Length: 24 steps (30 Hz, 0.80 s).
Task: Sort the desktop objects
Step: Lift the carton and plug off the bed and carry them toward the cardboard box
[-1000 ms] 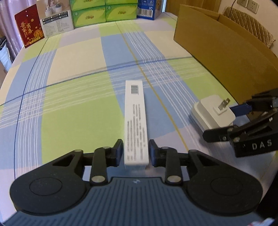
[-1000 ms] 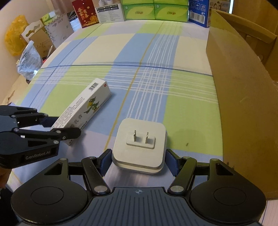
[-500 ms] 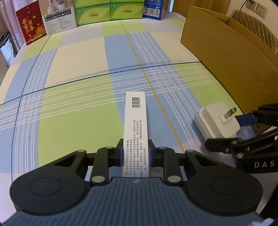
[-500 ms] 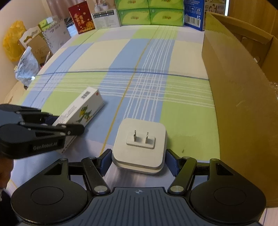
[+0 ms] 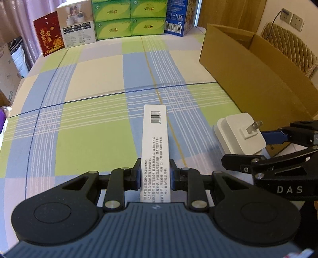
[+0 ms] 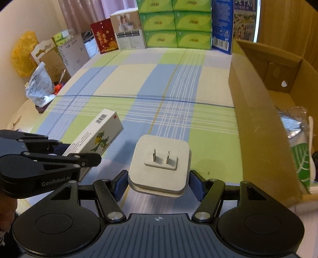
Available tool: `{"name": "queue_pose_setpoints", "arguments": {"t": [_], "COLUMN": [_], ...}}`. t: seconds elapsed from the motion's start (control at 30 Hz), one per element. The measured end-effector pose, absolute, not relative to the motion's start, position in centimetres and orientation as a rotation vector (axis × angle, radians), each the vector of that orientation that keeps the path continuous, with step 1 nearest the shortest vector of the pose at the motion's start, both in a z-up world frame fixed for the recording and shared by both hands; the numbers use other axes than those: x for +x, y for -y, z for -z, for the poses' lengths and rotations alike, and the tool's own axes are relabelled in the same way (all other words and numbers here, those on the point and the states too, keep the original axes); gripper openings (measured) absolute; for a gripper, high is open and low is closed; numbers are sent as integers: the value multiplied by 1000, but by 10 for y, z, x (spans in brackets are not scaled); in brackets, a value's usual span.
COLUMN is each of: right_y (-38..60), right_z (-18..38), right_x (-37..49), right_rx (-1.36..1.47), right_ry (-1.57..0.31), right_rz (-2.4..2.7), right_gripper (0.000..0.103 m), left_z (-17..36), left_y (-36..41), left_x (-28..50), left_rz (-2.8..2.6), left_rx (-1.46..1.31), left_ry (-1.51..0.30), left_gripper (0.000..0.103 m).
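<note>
the left gripper (image 5: 155, 174) pinches a long white carton (image 5: 155, 142) by its near end, one black finger pressed to each long side, and the carton sticks out straight ahead with its barcode at the far end. in the right wrist view the same carton (image 6: 95, 139) shows a green bird printed on its side and appears tilted, far end raised above the checked tablecloth (image 6: 139, 83). the right gripper (image 6: 158, 178) is closed on a square white plug adapter (image 6: 160, 162), its blue-padded fingers against the adapter's left and right edges, the two metal prongs pointing up. the adapter appears lifted a little off the cloth, though i cannot tell for certain. seen from the left wrist, the adapter (image 5: 241, 137) sits to the right of the carton, apart from it, with the right gripper's fingers around it. an open cardboard box (image 6: 254, 111) stands on the right side of the table, near the adapter, with a silver and green packet (image 6: 298, 146) inside it. along the far edge of the table stand green tissue boxes (image 5: 129, 17), a blue box (image 5: 176, 17), a white box (image 5: 77, 29) and a red card (image 5: 48, 32).
</note>
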State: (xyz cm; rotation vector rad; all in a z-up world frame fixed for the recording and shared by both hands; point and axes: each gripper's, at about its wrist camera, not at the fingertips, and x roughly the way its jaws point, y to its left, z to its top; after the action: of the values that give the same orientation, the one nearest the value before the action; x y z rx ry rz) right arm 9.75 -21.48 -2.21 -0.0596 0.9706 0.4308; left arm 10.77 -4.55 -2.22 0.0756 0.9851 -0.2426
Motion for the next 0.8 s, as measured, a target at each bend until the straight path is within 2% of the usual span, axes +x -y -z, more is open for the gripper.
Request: {"name": "queue_pose_setpoints", "arguments": {"t": [0.8], "right_y": [275], "right_z": [-46], "right_x": [16], "right_rx": [-41], "right_ry": [-820], "right_rz": [-378], "right_gripper": [63], "left_z": [-34], "left_y": [89], "left_x": [29], "left_rz": [328], "left_rx": [-29], "left_ry": [-874], "left_gripper": [21]}}
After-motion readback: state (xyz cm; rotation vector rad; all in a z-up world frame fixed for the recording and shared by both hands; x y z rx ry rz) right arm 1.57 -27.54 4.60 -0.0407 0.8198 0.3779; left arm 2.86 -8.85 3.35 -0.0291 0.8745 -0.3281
